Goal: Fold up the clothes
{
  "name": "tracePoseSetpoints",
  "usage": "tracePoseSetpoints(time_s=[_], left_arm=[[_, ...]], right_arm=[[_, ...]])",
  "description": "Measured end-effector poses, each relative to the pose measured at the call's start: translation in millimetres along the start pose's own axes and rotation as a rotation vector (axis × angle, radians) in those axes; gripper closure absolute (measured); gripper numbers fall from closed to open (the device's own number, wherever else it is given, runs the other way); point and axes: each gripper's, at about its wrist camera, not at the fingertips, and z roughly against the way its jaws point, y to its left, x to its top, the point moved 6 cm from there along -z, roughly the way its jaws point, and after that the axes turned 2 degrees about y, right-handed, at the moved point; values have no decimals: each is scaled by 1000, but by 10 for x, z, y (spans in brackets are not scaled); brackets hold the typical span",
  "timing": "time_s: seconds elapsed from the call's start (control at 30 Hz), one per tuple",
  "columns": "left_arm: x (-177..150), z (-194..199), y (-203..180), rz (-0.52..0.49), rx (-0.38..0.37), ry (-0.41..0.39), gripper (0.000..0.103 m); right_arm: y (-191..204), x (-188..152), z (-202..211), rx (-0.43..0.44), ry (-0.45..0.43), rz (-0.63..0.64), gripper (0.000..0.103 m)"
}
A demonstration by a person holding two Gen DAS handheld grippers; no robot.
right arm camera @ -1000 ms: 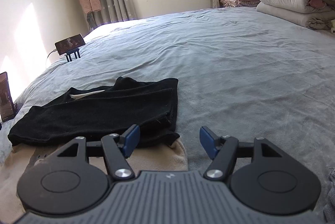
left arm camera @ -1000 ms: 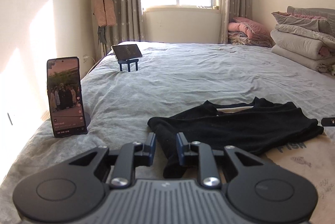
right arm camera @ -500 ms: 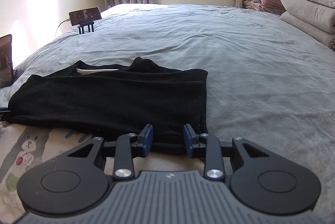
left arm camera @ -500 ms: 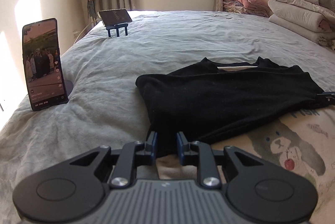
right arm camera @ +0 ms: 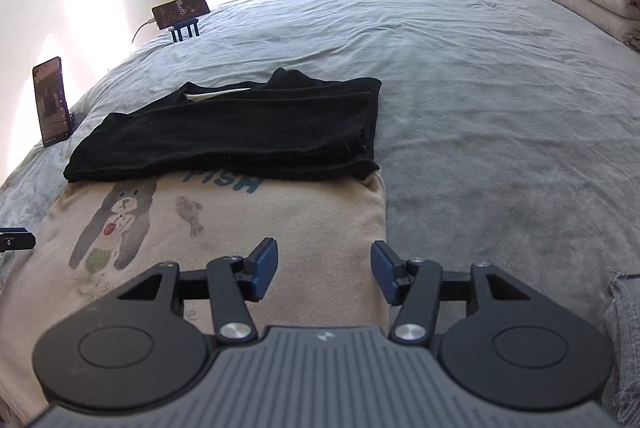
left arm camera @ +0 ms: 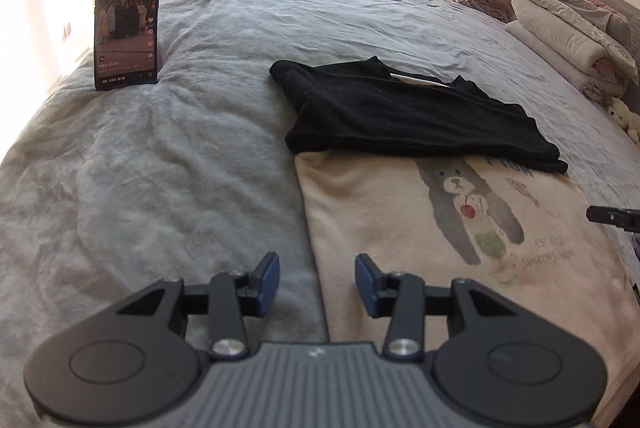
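I am holding my left gripper point(left arm camera: 316, 282) and right gripper point(right arm camera: 324, 274) spread wide, gripping nothing, low over the cream shirt's point(left arm camera: 400, 228) near corners, probably to pinch them. The black top point(right arm camera: 240, 135) is lying folded across its far end on the bed point(right arm camera: 480, 87). No containers are showing.

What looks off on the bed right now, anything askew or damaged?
Nothing damaged or spilled. The folded black garment lies across the far edge of the beige bear-print garment, covering part of its blue lettering. Both grippers, left and right, are open and hold nothing.
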Motion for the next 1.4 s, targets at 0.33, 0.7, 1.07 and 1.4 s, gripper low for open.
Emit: tracePoseSetpoints(time_s=[0.33,0.7,1.07,1.4], left_arm=[[-476,387,-133,-37,-57,44,60],[-911,663,-168,2,-151,101,63],[-1041,730,-179,43,-223,121,84],[-1146,756,-108,118,-294,112,86]], right_arm=[[-176,-455,465,20,60,-53,47],[-193,-986,816,42,138,-16,48],[-269,-1125,943,130,177,-101,74],[-266,-1168,968,221,224,-146,74]])
